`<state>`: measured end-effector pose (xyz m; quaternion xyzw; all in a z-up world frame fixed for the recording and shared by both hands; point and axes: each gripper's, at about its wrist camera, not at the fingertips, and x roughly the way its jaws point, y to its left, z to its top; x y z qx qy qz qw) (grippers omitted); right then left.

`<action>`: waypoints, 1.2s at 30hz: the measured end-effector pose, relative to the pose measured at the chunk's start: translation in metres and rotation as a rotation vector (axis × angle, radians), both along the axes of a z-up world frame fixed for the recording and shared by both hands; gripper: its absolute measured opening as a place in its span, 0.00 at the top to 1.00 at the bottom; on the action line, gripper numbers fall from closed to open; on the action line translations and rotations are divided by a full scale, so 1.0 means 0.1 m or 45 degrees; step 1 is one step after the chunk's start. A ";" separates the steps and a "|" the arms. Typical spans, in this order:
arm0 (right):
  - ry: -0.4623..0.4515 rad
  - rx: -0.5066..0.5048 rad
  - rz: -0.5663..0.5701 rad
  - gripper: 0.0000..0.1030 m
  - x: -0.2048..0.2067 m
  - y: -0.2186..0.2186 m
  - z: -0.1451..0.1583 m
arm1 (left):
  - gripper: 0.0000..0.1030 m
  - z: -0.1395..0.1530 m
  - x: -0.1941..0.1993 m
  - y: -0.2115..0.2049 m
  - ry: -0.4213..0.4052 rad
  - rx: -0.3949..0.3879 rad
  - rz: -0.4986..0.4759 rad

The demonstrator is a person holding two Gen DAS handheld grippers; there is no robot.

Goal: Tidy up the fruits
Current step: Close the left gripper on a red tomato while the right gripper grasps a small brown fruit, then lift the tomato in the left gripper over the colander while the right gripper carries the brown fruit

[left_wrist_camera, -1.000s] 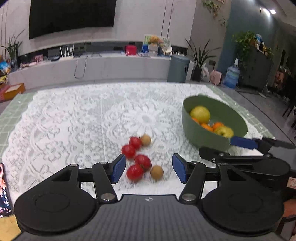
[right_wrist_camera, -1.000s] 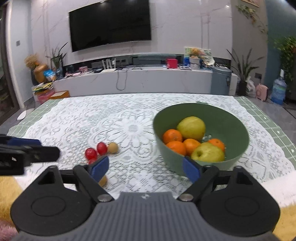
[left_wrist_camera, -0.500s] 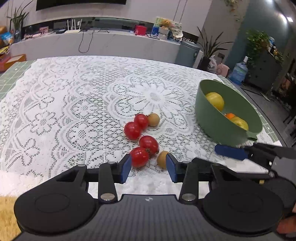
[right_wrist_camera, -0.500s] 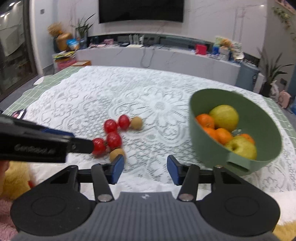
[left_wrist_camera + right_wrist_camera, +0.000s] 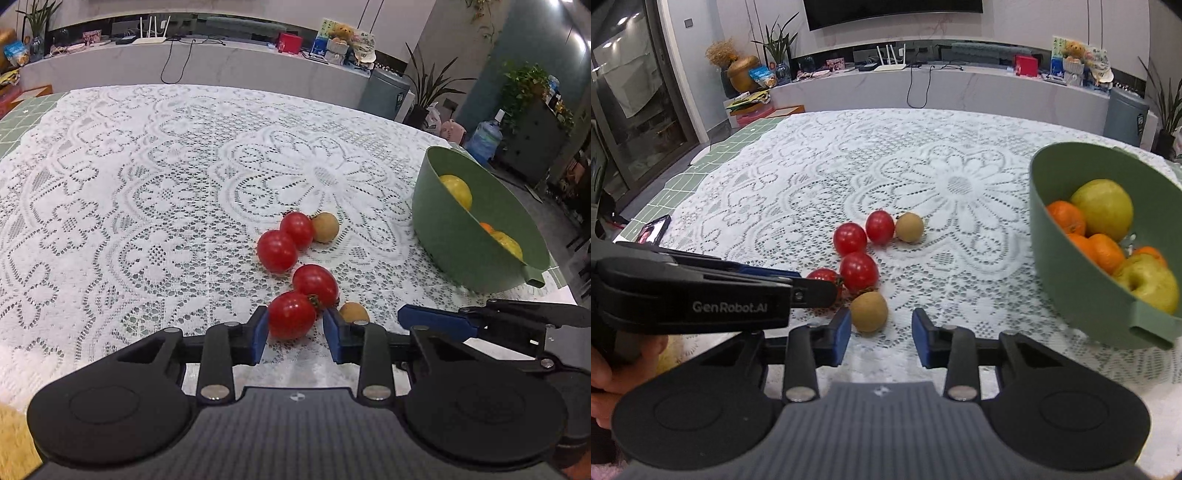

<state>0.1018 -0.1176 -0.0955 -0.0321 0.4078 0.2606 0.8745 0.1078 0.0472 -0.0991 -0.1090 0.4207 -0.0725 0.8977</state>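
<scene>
— How is the left claw (image 5: 295,332) set?

— It is tipped down toward the lace cloth (image 5: 147,184), and its jaws have just been closing. The nearest tomato (image 5: 291,314) is caught between the blue pads. The pad on the left of the view is laid against it, while a thin gap is seen at the other pad. No squeeze is shown, so the claw is counted as not yet closed on it.

— And the right claw (image 5: 881,332)?

— Its jaws have just been closing too, but a clear gap is left between them. A brown fruit (image 5: 868,311) is found at the mouth, just beside the left-hand pad and partly beyond the tips. Nothing is gripped there.

— Where is the rest of the fruit placed?

— A second tomato (image 5: 316,284) is pressed up against the far side of the nearest one. Further back, a pair of tomatoes (image 5: 277,251) is set touching one another, and a second brown fruit (image 5: 909,227) is set against the far one of the pair. All of it is laid on the cloth.

— And the green bowl (image 5: 1071,280)?

— It is stood on the cloth to the right, well apart from the loose fruit. Oranges (image 5: 1067,218) and yellow-green apples (image 5: 1102,208) are heaped inside it.

— How are the two claws placed toward each other?

— They are held side by side, the right one's tips being seen just right of the left one's.
</scene>
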 end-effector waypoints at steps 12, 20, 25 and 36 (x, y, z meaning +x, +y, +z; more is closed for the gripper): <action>0.030 -0.009 0.013 0.70 0.07 0.10 -0.09 | 0.62 -0.08 0.08 0.11 0.046 -0.050 0.039; 0.025 0.009 0.002 0.77 0.09 0.10 -0.09 | 0.62 -0.07 0.09 0.05 0.010 -0.004 0.034; 0.027 0.008 0.013 0.79 0.10 0.14 -0.11 | 0.62 -0.08 0.11 0.02 -0.015 0.025 0.022; 0.029 0.017 0.011 0.78 0.10 0.14 -0.12 | 0.67 -0.07 0.11 0.00 -0.045 0.041 -0.001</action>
